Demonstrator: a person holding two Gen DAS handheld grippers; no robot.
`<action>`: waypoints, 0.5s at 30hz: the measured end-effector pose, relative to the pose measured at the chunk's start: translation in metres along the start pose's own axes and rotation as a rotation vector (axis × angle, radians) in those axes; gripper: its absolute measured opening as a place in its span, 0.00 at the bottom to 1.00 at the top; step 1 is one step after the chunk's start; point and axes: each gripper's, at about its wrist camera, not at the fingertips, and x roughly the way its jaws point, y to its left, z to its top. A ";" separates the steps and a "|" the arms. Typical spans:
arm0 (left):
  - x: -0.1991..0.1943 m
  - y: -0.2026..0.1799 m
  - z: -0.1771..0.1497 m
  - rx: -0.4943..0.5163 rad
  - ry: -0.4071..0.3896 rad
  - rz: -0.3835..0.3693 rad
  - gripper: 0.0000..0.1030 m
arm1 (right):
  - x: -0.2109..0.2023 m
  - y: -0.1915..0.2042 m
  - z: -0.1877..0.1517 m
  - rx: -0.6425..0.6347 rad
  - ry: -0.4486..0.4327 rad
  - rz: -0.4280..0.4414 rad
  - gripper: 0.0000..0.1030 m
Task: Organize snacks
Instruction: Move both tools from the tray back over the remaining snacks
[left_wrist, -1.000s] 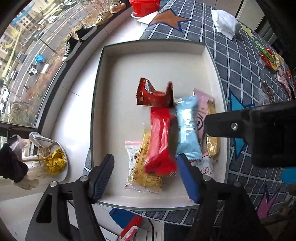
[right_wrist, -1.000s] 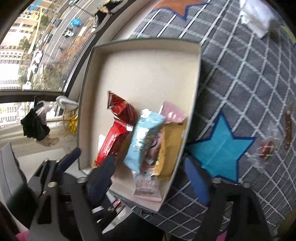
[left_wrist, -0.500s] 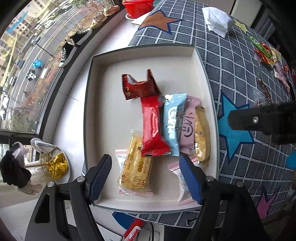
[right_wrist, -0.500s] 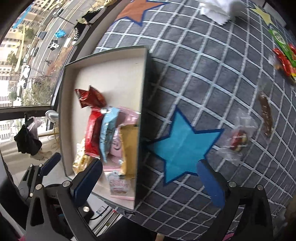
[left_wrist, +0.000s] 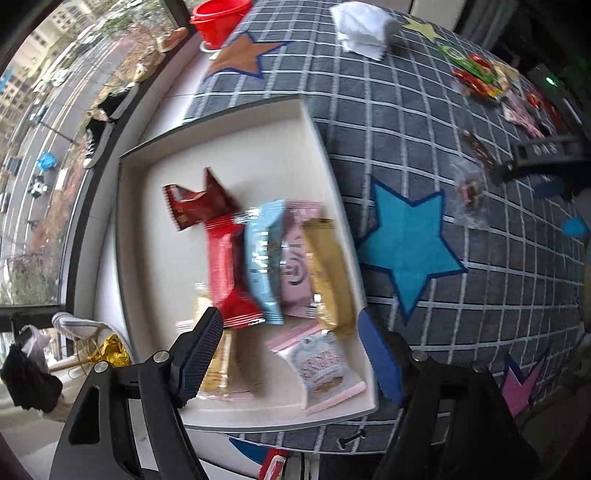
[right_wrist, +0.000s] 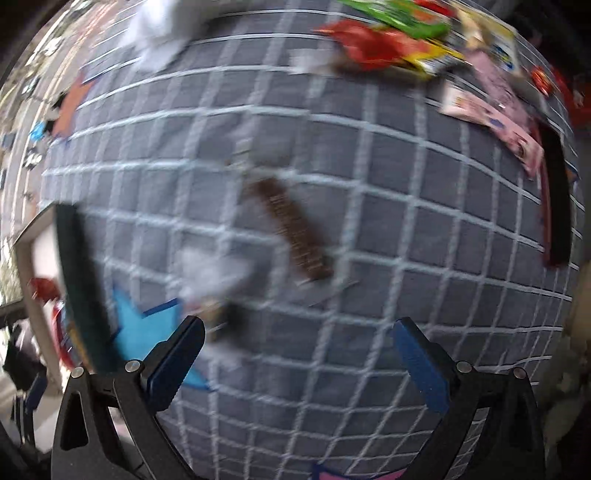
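Observation:
A white tray (left_wrist: 229, 140) on the grey checked cloth holds several snack packs: a red bar (left_wrist: 225, 266), a light blue pack (left_wrist: 264, 254), a pink pack (left_wrist: 295, 273) and a gold one (left_wrist: 328, 273). My left gripper (left_wrist: 291, 354) is open and empty above the tray's near end. My right gripper (right_wrist: 295, 358) is open and empty over the cloth; a brown bar (right_wrist: 291, 229) and a clear-wrapped snack (right_wrist: 210, 273) lie ahead of it. The right wrist view is blurred. The right gripper also shows far right in the left wrist view (left_wrist: 546, 158).
A pile of snack packs (right_wrist: 399, 48) lies at the far side of the cloth, also seen in the left wrist view (left_wrist: 480, 74). A red bowl (left_wrist: 218, 18) and a white cloth (left_wrist: 362, 26) sit at the far end. A window runs along the left.
My right gripper has swung right, away from the tray and out over the cloth toward the loose snacks. My left gripper has shifted slightly right over the tray's near end.

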 end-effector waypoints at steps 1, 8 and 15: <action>0.000 -0.004 0.001 0.009 0.005 -0.006 0.76 | 0.001 -0.002 0.003 -0.003 -0.004 -0.006 1.00; 0.002 -0.031 0.011 0.076 0.021 -0.039 0.76 | 0.012 -0.003 0.041 -0.083 -0.037 -0.026 1.00; 0.003 -0.057 0.022 0.112 0.036 -0.051 0.76 | 0.017 0.025 0.076 -0.179 -0.036 -0.048 0.87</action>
